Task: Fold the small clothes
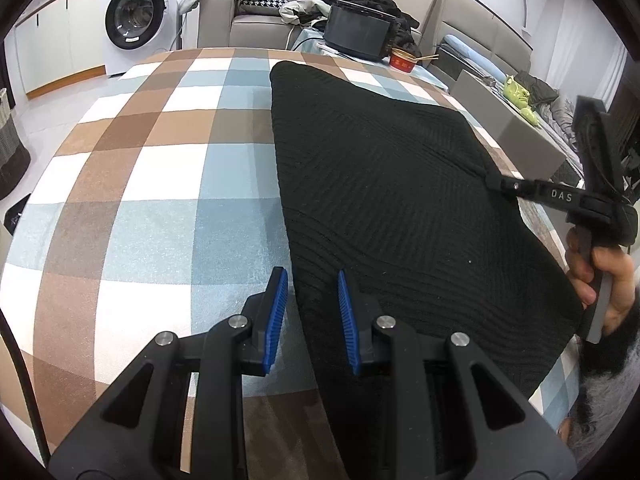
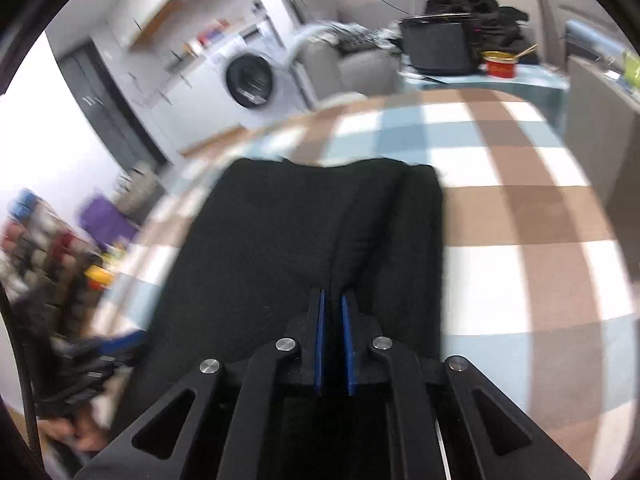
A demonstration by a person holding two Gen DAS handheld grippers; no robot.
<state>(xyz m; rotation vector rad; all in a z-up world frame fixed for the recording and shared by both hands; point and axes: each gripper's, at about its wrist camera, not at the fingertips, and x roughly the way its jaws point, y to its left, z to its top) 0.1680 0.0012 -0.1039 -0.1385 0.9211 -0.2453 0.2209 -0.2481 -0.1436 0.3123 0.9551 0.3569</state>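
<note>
A black ribbed knit garment [image 1: 392, 200] lies flat on the checked tablecloth [image 1: 160, 168]. My left gripper [image 1: 310, 296] hovers at the garment's near left edge. Its blue pads [image 1: 276, 312] stand apart, and the hem runs between them without being pressed. At the garment's right edge, a hand holds my right gripper [image 1: 496, 182], its tip on the cloth. In the blurred right wrist view, my right gripper [image 2: 331, 296] has its pads nearly together. A raised ridge of the black garment [image 2: 280, 240] is pinched between them.
Beyond the table's far edge stand a black box-like appliance [image 1: 360, 32] and a red bowl [image 1: 402, 62] with chopsticks. A washing machine [image 1: 136, 20] and a grey sofa [image 1: 256, 28] are at the back. Bare tablecloth stretches left of the garment.
</note>
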